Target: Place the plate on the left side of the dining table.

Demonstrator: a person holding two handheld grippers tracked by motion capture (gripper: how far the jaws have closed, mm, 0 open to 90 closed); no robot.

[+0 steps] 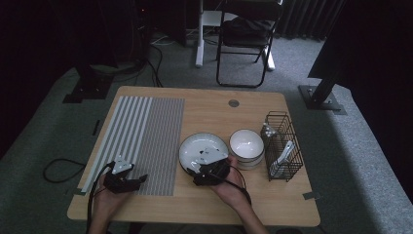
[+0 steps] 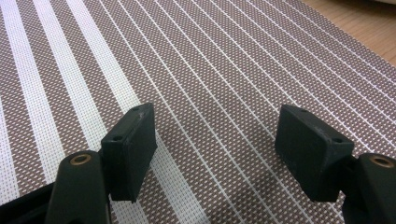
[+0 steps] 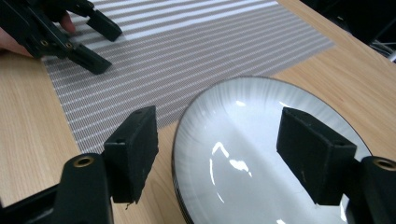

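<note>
A round white plate point(image 1: 203, 148) with a dark rim lies on the wooden table point(image 1: 204, 114) near its middle. My right gripper point(image 1: 198, 171) hovers open at the plate's near-left edge, and in the right gripper view its jaws straddle the plate point(image 3: 261, 140) rim with nothing gripped. My left gripper point(image 1: 140, 179) rests open over the near end of a striped woven placemat point(image 1: 146, 131). In the left gripper view its gripper point(image 2: 215, 144) has only the placemat point(image 2: 210, 56) between the jaws. The left gripper point(image 3: 100, 44) also shows far off in the right gripper view, open.
A white bowl point(image 1: 247, 145) stands just right of the plate. Further right is a black wire basket point(image 1: 285, 127) holding utensils. The placemat point(image 3: 187, 56) covers the table's left part. A folding chair point(image 1: 246, 39) and stands are on the floor beyond.
</note>
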